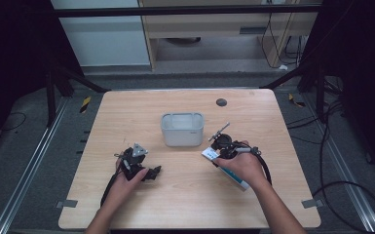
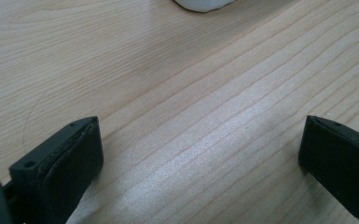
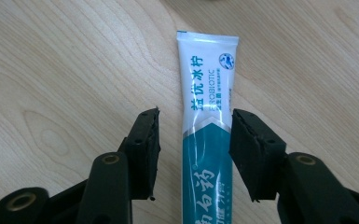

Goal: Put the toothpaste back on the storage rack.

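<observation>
A white and teal toothpaste tube [image 3: 207,140] lies flat on the wooden table [image 1: 126,112], its white crimped end [image 1: 209,154] pointing away from the hand. My right gripper [image 3: 195,140] straddles the tube near its middle. Its right pad sits at the tube's edge, and a gap shows between the left pad and the tube, so the jaws are open around it. In the high view the right gripper [image 1: 221,153] is right of centre. My left gripper [image 2: 200,154] rests low over bare wood with its jaws wide open and nothing between them; from above the left gripper [image 1: 145,168] is front left.
A white rectangular container [image 1: 182,116] stands at the table's middle, beyond both grippers; its lower corner [image 2: 200,4] shows at the top of the left gripper view. A dark round grommet [image 1: 221,102] sits near the far edge.
</observation>
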